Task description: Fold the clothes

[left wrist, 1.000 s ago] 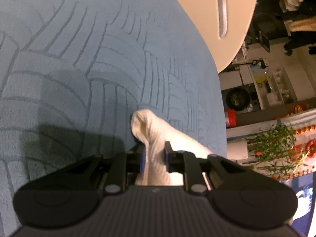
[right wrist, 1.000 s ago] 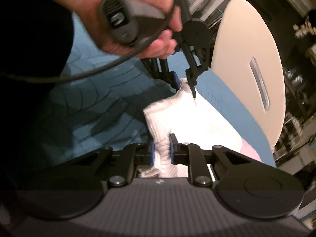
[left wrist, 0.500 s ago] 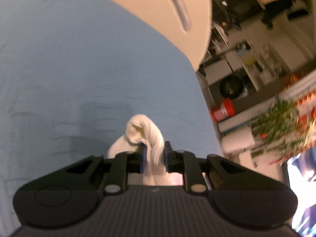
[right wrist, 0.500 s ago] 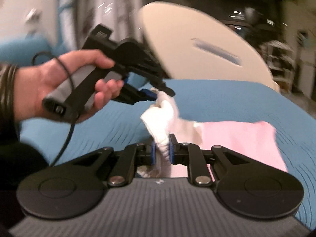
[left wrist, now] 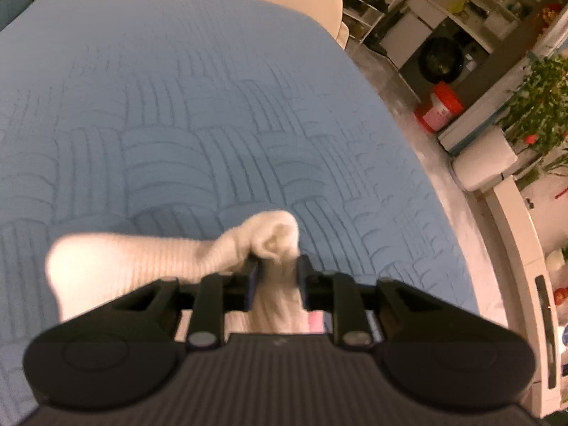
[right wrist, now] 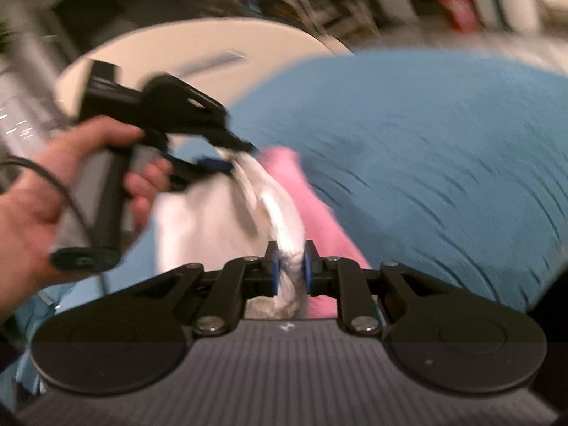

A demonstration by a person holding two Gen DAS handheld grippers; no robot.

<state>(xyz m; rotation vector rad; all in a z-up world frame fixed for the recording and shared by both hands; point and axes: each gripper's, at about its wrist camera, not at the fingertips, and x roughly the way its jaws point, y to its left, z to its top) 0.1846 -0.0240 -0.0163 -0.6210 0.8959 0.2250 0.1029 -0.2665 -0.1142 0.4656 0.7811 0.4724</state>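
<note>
Fold status — judged early to mid: the white-and-pink garment (right wrist: pixel 213 220) hangs lifted between both grippers, no finished fold visible, nothing laid flat yet. Remaining, as far as can be judged: bring the held edge across, lay it on the blue quilted bedspread (left wrist: pixel 213 106), smooth, release.

Left gripper (left wrist: pixel 275 277): jaws narrow, clamped on a bunched white knob of fabric that pokes out past the tips at lower centre of the left wrist view. A white band of cloth runs off toward the lower left of that frame.

Right gripper (right wrist: pixel 291 269): jaws narrow, pinching a twisted white rope of cloth at lower centre of the right wrist view. In that view the other gripper sits at centre left, held by the person's hand (right wrist: pixel 32 206), with cloth strung from it down to the right jaws.

Garment appearance — white ribbed-looking knit, soft, thick where bunched; a pink section drapes to the right of the white, over the bedspread. Right wrist view is motion-blurred, so seams and garment type cannot be made out.
</note>
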